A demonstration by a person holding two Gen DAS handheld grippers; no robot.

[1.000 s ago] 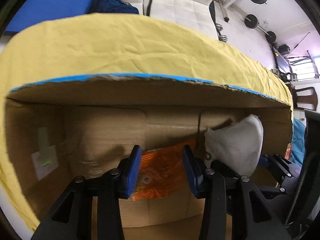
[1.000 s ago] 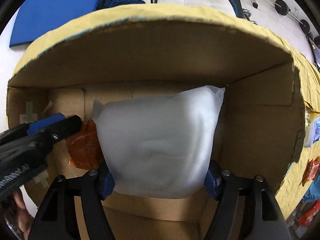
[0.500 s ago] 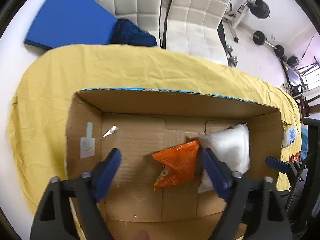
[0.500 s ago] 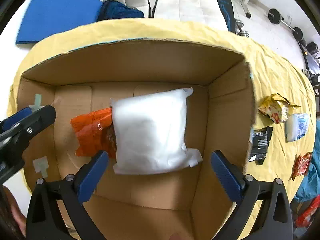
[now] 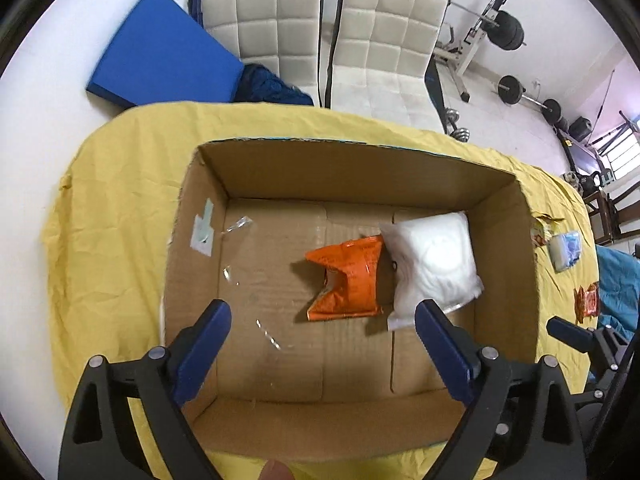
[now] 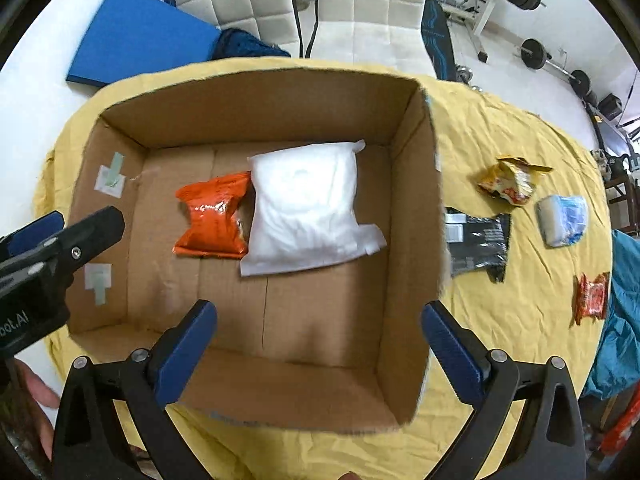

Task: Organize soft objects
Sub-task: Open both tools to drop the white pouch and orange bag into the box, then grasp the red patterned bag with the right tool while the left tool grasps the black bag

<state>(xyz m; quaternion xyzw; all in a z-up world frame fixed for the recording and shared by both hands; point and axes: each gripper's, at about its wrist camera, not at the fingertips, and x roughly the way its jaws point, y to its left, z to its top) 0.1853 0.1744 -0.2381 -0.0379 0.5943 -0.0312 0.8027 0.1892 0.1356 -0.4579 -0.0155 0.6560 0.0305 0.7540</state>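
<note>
An open cardboard box [image 5: 352, 168] [image 6: 416, 208] stands on a yellow cloth. Inside lie an orange snack bag [image 5: 348, 280] [image 6: 214, 214] and a white soft pack [image 5: 432, 264] [image 6: 308, 212], side by side and touching. My left gripper [image 5: 322, 328] is open and empty above the box's near side. My right gripper [image 6: 318, 332] is open and empty above the box's near right part. On the cloth right of the box lie a black pouch [image 6: 480, 244], a yellow bag [image 6: 512, 178], a blue-white pack [image 6: 562, 220] and a small red packet [image 6: 592, 298].
The yellow cloth [image 5: 112, 216] covers the table. Two white chairs [image 5: 328, 32] and a blue mat [image 5: 160, 52] stand behind it. Gym weights [image 5: 516, 60] lie at the far right. A teal cloth [image 6: 620, 320] hangs at the right edge.
Both grippers have opened and risen out of the box. The right one let go of the white pack, the left one of the orange bag; both now lie on the box floor.
</note>
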